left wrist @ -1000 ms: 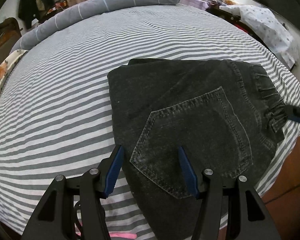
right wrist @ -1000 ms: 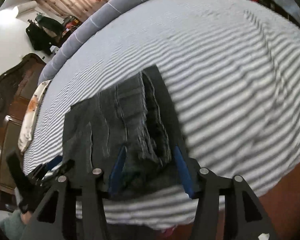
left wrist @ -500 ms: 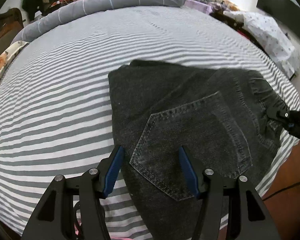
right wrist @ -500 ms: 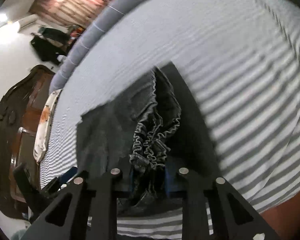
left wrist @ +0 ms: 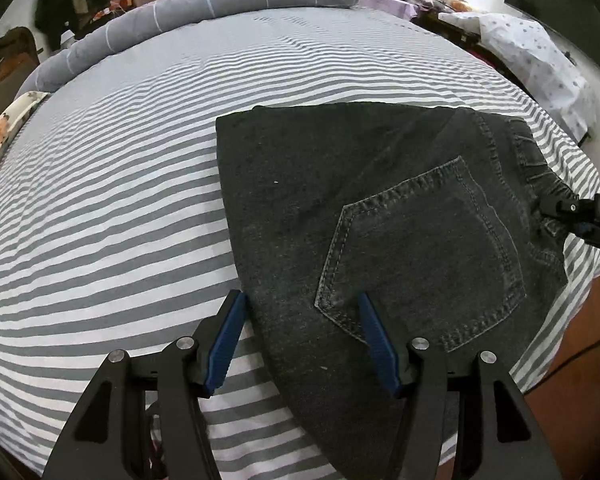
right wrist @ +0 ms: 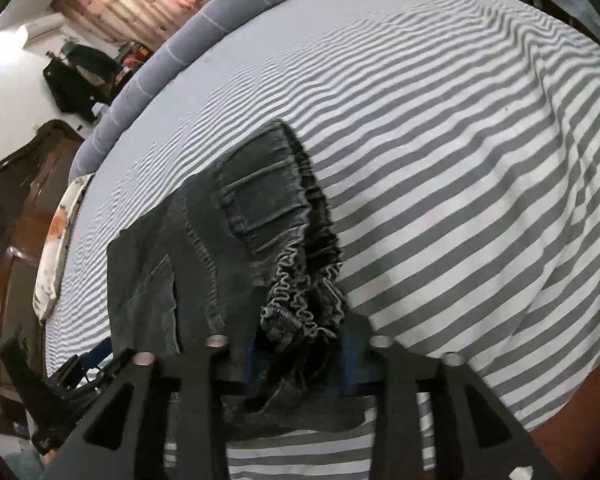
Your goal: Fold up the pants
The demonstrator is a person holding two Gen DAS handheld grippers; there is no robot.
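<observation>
Item: my left tongs (left wrist: 300, 336). Nearest the lens of their own camera, both blue pads stand apart and grip nothing. They hover over the near left edge of the pants (left wrist: 380, 220); one pad is over the striped sheet (left wrist: 120, 200), the other over the denim just beside the back pocket (left wrist: 420, 256).

Item: my right tongs (right wrist: 300, 364). At the elastic waistband (right wrist: 300, 304), on the side of the pants opposite my left tongs. The gathered waistband sits bunched between the two blue pads. The jaws have just been opening after a tighter pinch; the cloth hides the pad faces, so I cannot tell whether they still press on it.

Item: pants, dark grey denim. Folded into a compact block, back pocket uppermost, lying flat on the sheet at the near edge of the bed, the fold line on the far side from me.

Item: striped sheet, grey and white. It spreads out from under the pants on all sides, smooth.

Item: rolled grey quilt (left wrist: 204, 4). Well beyond the pants, along the far edge of the bed.

Item: dark clothes (right wrist: 80, 80). Hanging past the quilt, farthest from the pants.
</observation>
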